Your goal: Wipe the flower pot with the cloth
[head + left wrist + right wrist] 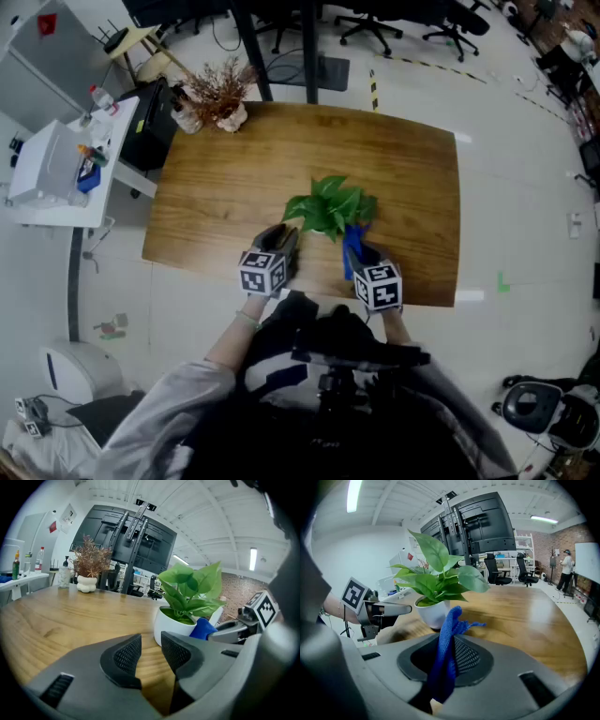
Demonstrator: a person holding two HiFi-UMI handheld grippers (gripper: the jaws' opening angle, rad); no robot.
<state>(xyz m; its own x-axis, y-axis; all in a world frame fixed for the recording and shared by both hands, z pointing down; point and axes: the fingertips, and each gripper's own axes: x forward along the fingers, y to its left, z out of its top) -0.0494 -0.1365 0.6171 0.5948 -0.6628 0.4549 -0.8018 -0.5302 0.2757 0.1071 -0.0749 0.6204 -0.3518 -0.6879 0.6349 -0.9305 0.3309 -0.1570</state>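
Note:
A white flower pot [174, 625] [432, 612] with a leafy green plant [328, 207] stands near the front edge of the wooden table [225, 187]. My right gripper [360, 259] [449, 660] is shut on a blue cloth [446, 653] [352, 246] and sits just right of the pot, the cloth's top close to the pot's side. My left gripper [281, 246] [151, 654] is open with nothing between its jaws, a short way left of the pot. The cloth [203, 628] peeks out beside the pot in the left gripper view.
A dried reddish plant in a small white pot [218, 97] [88, 583] stands at the table's far left corner. A white side table [66, 169] with bottles is to the left. Office chairs and a black stand [309, 47] lie beyond the table.

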